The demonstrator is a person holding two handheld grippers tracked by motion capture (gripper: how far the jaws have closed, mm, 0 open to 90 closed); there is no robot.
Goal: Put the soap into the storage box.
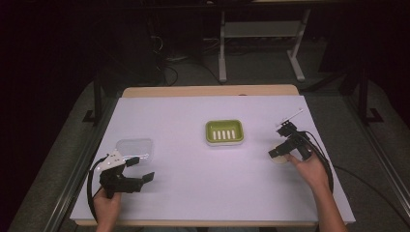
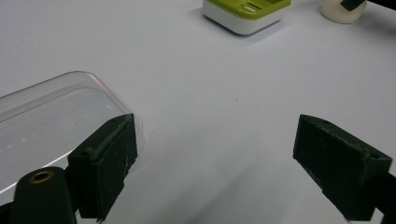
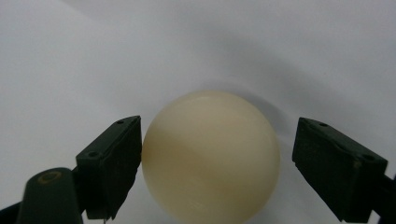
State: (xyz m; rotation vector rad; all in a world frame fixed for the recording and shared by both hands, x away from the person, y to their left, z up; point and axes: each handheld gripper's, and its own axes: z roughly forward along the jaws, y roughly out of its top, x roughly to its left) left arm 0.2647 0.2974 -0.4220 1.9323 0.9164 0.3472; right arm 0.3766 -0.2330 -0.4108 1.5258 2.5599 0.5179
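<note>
- Left hand-held gripper (image 1: pixel 139 170) at the near left of the table (image 1: pixel 193 193), jaws spread wide, nothing between them.
- Clear plastic lid (image 1: pixel 135 148) lying flat on the table just beyond it; in the left gripper view, one jaw touching or overlapping the lid's (image 2: pixel 56 116) rim, cannot tell which.
- Right hand-held gripper (image 1: pixel 279 153) at the right side, tilted down, jaws open.
- Cream round soap (image 3: pixel 211 156) on the table between those jaws, left jaw right at its side, right jaw a little apart; not yet clamped.
- Green soap dish (image 1: pixel 224 131) with a white base and slotted insert, farther back at the table's middle, well apart from both grippers.
</note>
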